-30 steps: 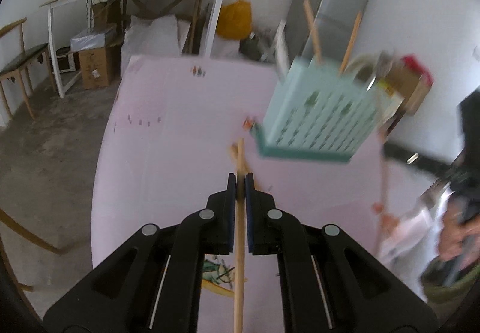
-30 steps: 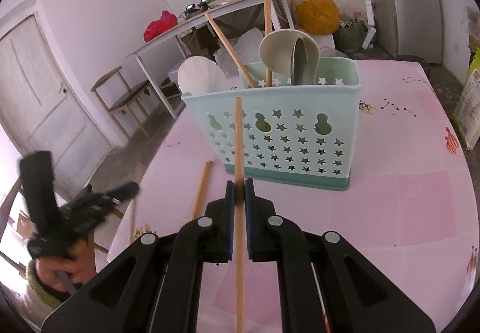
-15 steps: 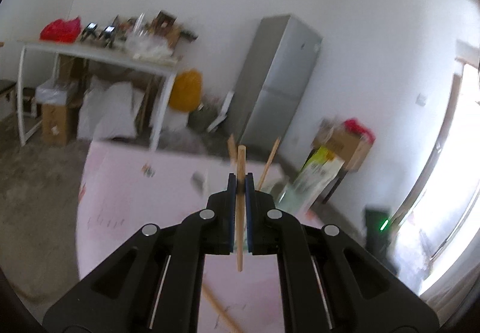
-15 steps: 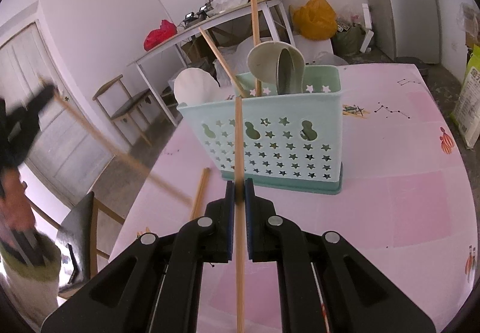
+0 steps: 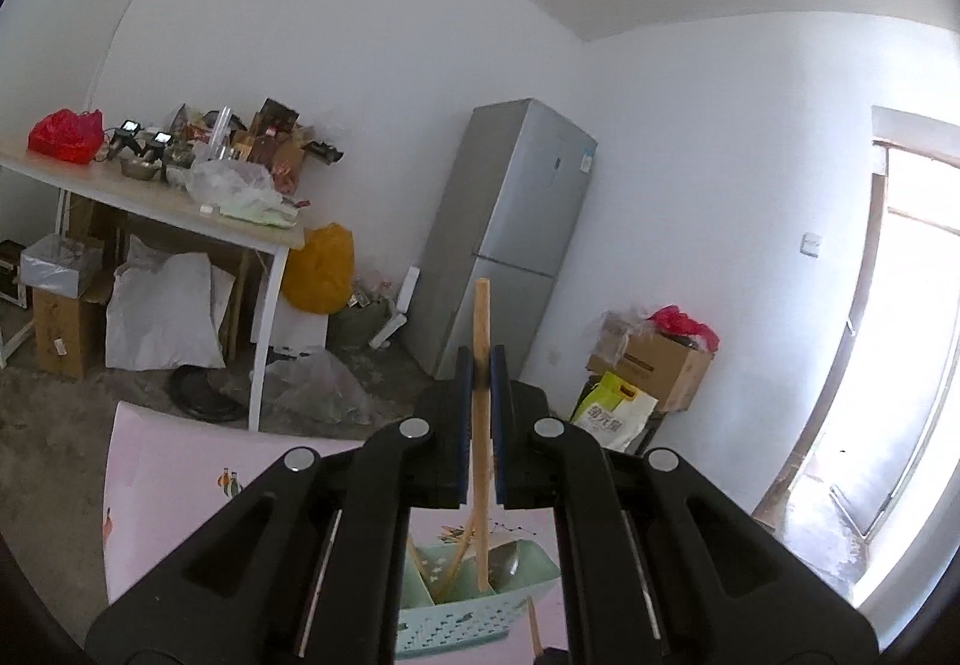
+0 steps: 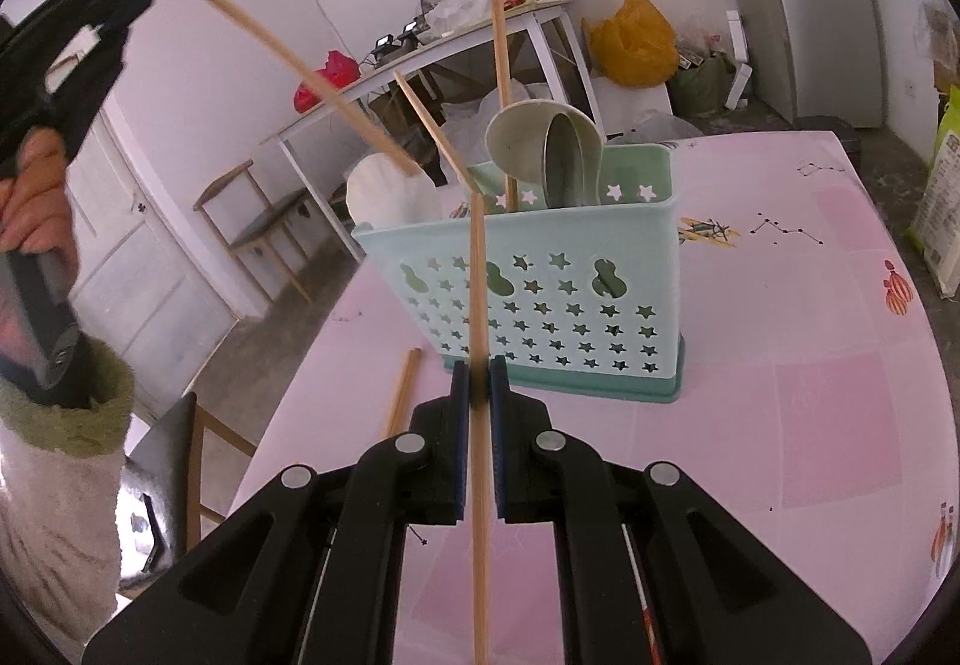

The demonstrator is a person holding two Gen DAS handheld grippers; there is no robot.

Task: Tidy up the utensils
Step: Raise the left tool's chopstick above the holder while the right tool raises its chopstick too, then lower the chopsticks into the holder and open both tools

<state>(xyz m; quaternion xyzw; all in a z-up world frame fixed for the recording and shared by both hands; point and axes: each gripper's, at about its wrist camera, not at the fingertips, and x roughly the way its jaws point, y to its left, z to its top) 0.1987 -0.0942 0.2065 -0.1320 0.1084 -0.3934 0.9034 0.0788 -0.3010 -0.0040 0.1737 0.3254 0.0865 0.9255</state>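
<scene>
The left gripper (image 5: 477, 371) has swung up off the desk (image 6: 840, 395) within the last second: a second ago its view looked down along the pink top at the caddy, and now it looks across the room at the fridge (image 5: 510, 239), with the caddy (image 5: 474, 599) showing only at the bottom centre of the frame, between the gripper's arms. Its jaws are closed on a chopstick (image 5: 480, 425), which runs down from the jaws toward the caddy's open top; the lower tip seems to be at or just inside a compartment, though the gripper body hides the exact spot. In the right wrist view the same chopstick (image 6: 300, 71) slants from the upper left of the frame down to the caddy's left end, beside the white spoon (image 6: 390, 191).

The right gripper (image 6: 478, 383) has barely moved. Its jaws are clamped on a second chopstick (image 6: 477, 305) held upright at frame centre, in front of the caddy (image 6: 540, 305) and apart from it. A third chopstick (image 6: 403, 395) lies on the desk just left of the caddy's base.

Two chopsticks, a ladle (image 6: 540, 149) and the spoon already stand in the caddy. The lift suggests the left chopstick is about to be dropped in; the right one likely follows, and the loose one is not yet picked up.
</scene>
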